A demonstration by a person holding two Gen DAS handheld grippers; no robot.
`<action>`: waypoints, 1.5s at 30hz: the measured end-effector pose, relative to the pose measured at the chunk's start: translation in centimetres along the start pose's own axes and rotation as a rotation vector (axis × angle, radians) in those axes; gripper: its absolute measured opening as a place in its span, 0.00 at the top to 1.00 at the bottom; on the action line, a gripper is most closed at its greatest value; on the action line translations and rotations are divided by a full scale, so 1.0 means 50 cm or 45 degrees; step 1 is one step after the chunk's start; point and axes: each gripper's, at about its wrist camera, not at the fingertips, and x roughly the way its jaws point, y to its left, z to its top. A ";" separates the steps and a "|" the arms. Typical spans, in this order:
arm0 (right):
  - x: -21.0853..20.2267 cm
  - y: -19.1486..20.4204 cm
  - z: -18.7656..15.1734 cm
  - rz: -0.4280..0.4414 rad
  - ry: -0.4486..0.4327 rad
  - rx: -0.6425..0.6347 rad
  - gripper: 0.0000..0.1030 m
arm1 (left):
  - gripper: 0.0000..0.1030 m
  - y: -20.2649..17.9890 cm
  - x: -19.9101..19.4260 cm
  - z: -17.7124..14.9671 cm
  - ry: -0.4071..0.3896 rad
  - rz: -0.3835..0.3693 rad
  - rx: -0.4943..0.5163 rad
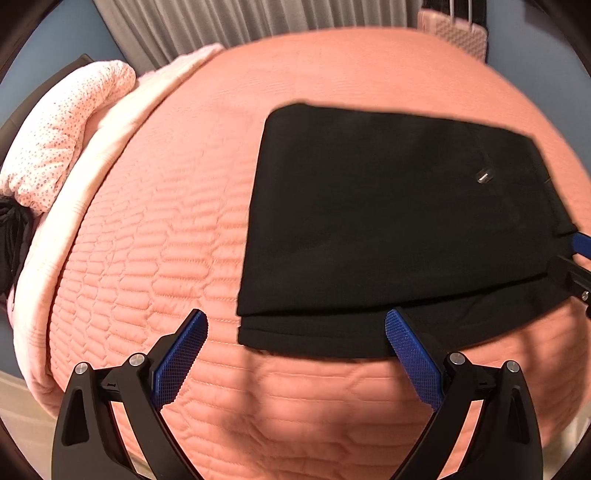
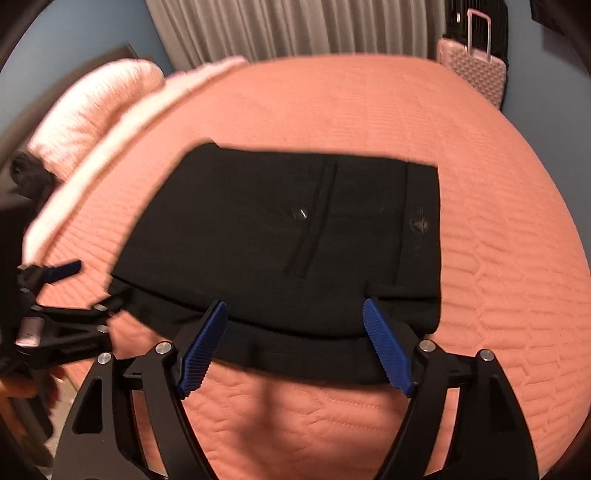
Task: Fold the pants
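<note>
On the salmon quilted bed (image 1: pixel 155 206), close to its near edge, lie the black pants (image 1: pixel 388 221), folded into a flat, roughly rectangular stack of layers. A lower layer sticks out past the upper one along the side nearest the grippers. A back pocket with a small button (image 2: pixel 298 214) faces up, and a pale mark shows on the waistband toward the right edge of the bed.

No open container appears in either view. A pink hard-shell suitcase (image 2: pixel 476 74) stands shut beyond the far right corner of the bed, so its contents cannot be seen. A pink dotted pillow (image 1: pixel 62 133) and a pale folded cover lie along the left edge of the bed, with grey curtains (image 2: pixel 295 26) behind the far edge.

Jaws of the left gripper (image 1: pixel 295 332) stand spread wide, with nothing between the blue pads. One pad hangs over bare quilt; the other overlaps the near-left corner of the pants in the picture, though contact cannot be told.

Jaws of the right gripper (image 2: pixel 295 314) are also spread wide. Both blue pads sit over the near edge of the pants, straddling a stretch of the cloth without pinching it. Whether the tips rest on the fabric cannot be told
</note>
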 end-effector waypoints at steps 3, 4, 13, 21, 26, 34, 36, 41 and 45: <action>-0.007 -0.012 -0.011 0.042 -0.020 0.018 0.27 | 0.06 0.023 0.031 -0.006 0.038 -0.016 -0.026; -0.013 -0.012 -0.015 0.029 -0.015 0.000 0.27 | 0.06 0.033 0.037 -0.009 0.047 -0.023 -0.043; -0.066 -0.052 -0.033 -0.010 -0.053 0.079 0.27 | 0.07 0.034 -0.009 -0.004 -0.020 -0.061 -0.068; -0.054 -0.065 -0.026 -0.021 -0.049 0.128 0.27 | 0.07 -0.023 0.006 0.022 -0.010 -0.070 -0.016; -0.076 -0.085 -0.034 -0.071 -0.078 0.137 0.21 | 0.07 -0.025 0.014 0.026 0.003 -0.069 -0.017; -0.091 -0.137 -0.030 -0.095 -0.107 0.206 0.20 | 0.06 -0.022 0.009 0.032 0.004 -0.070 -0.046; -0.094 -0.138 -0.032 -0.092 -0.113 0.212 0.20 | 0.07 -0.023 0.003 0.037 -0.010 -0.082 -0.048; -0.090 -0.142 -0.030 -0.100 -0.106 0.199 0.16 | 0.06 -0.018 -0.017 0.055 -0.053 -0.117 -0.063; -0.092 -0.151 -0.023 -0.096 -0.103 0.204 0.16 | 0.06 0.002 -0.023 0.068 -0.075 -0.151 -0.083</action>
